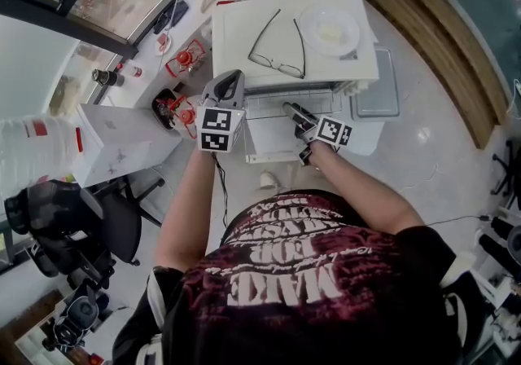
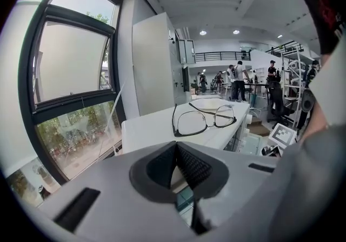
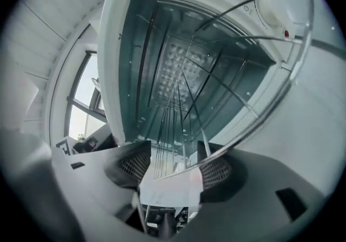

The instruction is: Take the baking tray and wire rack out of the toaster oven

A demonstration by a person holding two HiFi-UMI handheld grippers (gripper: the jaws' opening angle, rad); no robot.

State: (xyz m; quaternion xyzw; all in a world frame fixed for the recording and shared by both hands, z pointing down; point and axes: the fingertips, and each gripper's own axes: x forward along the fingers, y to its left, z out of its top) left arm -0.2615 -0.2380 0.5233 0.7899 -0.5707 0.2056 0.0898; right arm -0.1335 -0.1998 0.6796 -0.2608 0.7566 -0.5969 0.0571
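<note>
Right gripper (image 3: pixel 174 163) is straddling the wire rack's (image 3: pixel 161 147) front edge with spread jaws, needing a pinch and pull; left gripper (image 2: pixel 175 148) is hovering, jaws pressed together.

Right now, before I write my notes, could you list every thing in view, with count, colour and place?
toaster oven: one, white, centre, door open
glasses: one pair, dark, on the oven's top
plate: one, white, on the oven's top, beside the glasses
wire rack: one, metal, from the oven's inside to the right gripper's jaws
flat tray: one, grey, lying right of the oven
left gripper: one, grey, jaws together, empty
right gripper: one, grey, jaws apart, rack's front edge between them
</note>
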